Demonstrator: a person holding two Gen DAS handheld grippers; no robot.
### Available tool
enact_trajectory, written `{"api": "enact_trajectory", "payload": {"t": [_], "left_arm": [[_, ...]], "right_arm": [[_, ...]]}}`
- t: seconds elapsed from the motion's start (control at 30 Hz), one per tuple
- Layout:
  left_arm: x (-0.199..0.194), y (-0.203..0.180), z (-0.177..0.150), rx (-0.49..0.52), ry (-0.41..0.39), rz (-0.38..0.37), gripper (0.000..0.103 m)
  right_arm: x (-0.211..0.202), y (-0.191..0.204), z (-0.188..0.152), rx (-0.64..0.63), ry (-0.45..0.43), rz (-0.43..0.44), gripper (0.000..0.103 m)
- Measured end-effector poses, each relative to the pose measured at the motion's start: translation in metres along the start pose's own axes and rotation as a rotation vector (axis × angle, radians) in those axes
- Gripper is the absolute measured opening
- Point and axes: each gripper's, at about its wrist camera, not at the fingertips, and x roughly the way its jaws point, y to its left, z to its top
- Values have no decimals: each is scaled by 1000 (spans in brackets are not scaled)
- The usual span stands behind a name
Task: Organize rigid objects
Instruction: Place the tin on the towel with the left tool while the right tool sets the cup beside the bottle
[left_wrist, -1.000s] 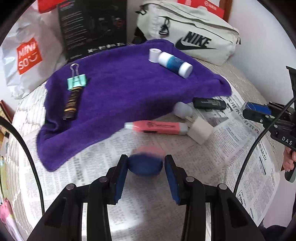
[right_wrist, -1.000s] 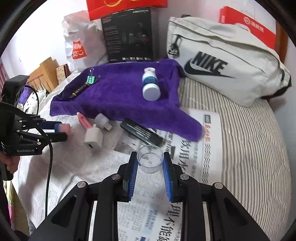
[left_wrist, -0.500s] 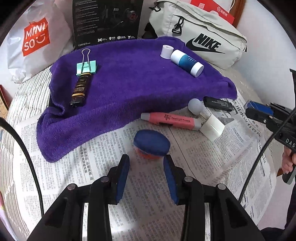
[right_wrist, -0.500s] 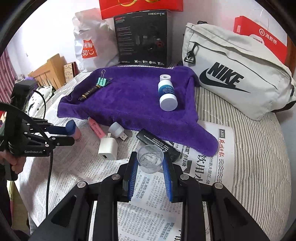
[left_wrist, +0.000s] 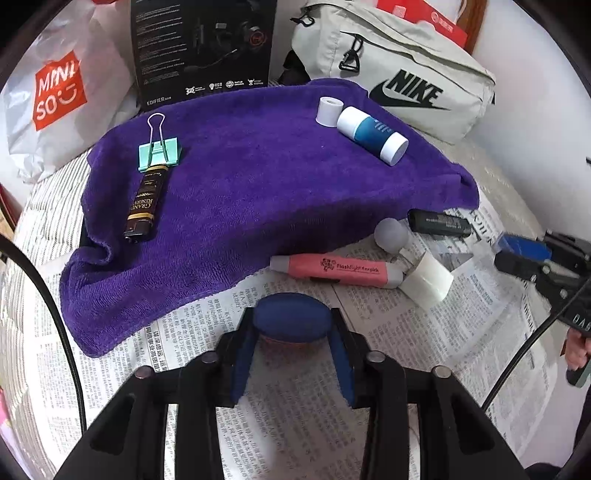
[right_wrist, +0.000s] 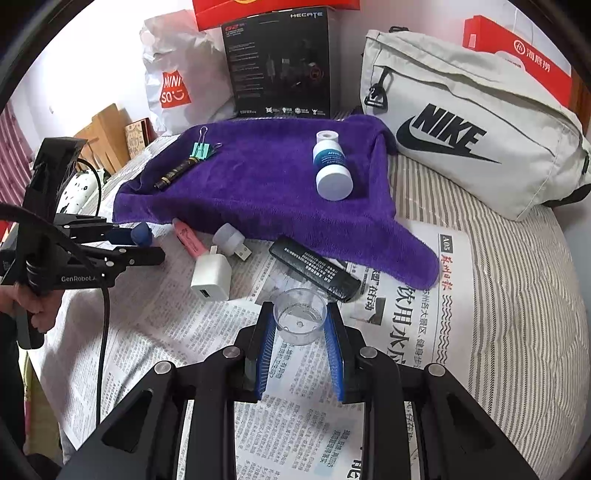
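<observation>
A blue oval object with a red underside rests on the newspaper between the pads of my left gripper. The jaws are closing and both pads touch its sides. In the right wrist view, that left gripper is at the left with the blue object at its tips. My right gripper is shut on a small clear plastic cup, held just above the newspaper. Only the right gripper's fingertips show at the right edge of the left wrist view.
A purple towel carries a green binder clip, a lighter, a white-and-blue bottle and a white cap. On the newspaper lie a pink pen, a white charger, a grey round lamp and a black stick. Bags and boxes stand behind.
Half a second ago the blue object lay on the newspaper ahead of my left fingers. Now the left gripper has moved forward around it. The right gripper still holds the cup.
</observation>
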Motion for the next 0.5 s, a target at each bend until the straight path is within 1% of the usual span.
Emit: {"api": "enact_trajectory", "payload": {"t": [0.2, 0.5], "left_arm": [[-10, 0, 1, 4, -9, 4, 34], [-31, 8, 12, 4, -42, 23, 34]], "right_arm": [[-2, 0, 4, -5, -9, 10, 27], [-7, 3, 27, -20, -47, 36, 27]]}}
